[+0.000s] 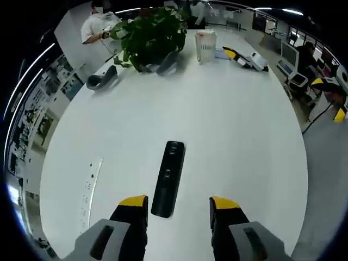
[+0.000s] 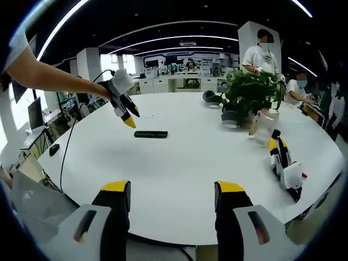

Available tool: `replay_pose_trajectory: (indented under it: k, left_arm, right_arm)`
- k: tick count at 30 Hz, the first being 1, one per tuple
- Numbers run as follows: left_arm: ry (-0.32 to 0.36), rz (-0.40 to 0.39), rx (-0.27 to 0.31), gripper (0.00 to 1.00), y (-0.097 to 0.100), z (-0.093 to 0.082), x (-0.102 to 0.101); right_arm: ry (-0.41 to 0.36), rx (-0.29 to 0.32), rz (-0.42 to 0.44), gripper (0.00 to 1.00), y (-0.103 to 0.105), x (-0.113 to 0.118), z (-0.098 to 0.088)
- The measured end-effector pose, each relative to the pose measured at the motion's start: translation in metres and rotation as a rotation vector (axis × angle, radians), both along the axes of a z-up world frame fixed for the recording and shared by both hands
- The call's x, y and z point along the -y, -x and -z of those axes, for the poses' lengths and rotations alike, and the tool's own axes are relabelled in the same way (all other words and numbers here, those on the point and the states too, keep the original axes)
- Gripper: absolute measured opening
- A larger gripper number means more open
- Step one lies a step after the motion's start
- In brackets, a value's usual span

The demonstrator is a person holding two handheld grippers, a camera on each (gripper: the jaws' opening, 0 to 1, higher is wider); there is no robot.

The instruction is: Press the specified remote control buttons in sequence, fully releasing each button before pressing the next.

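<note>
White and round, the table (image 1: 234, 136) carries the black remote control (image 1: 168, 178) flat near its middle, lying lengthwise just ahead of the left gripper (image 1: 179, 211), whose yellow-tipped jaws stand apart and empty on either side of its near end. Seen from the right gripper (image 2: 173, 197), also apart and empty and well back at the table edge, the left one hovers above the remote. Pressing with a wide-open jaw risks hitting two buttons or skidding the light remote. A potted plant (image 1: 149, 32) and jar (image 1: 205, 45) stand well apart.
</note>
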State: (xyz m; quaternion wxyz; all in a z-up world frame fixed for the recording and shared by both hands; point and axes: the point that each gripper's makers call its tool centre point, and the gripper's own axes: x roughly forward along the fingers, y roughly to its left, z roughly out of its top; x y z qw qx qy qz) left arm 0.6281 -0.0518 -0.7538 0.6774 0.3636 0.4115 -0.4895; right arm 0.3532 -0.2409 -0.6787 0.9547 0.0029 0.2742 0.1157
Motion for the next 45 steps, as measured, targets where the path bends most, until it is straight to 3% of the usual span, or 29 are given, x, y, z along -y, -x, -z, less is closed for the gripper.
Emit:
replay_pose_trajectory:
  k: [3,17,34,45]
  left_arm:
    - [-0.014,0.015,-0.03,0.37,-0.007,0.011,0.0]
    - [-0.155,0.056,-0.082,0.35,-0.022,0.06,-0.014]
    - [-0.211,0.064,-0.121,0.28,-0.028,0.08,-0.026]
    - [-0.222,0.072,-0.134,0.25,-0.028,0.077,-0.024]
  right_arm:
    - [0.003,-0.005,0.004,0.64,0.0,0.001,0.001]
    - [0.01,-0.023,0.018,0.63,0.0,0.005,0.004]
    - [0.032,-0.036,0.03,0.62,-0.001,0.007,0.008]
    - [0.037,-0.042,0.029,0.61,0.0,0.006,0.009]
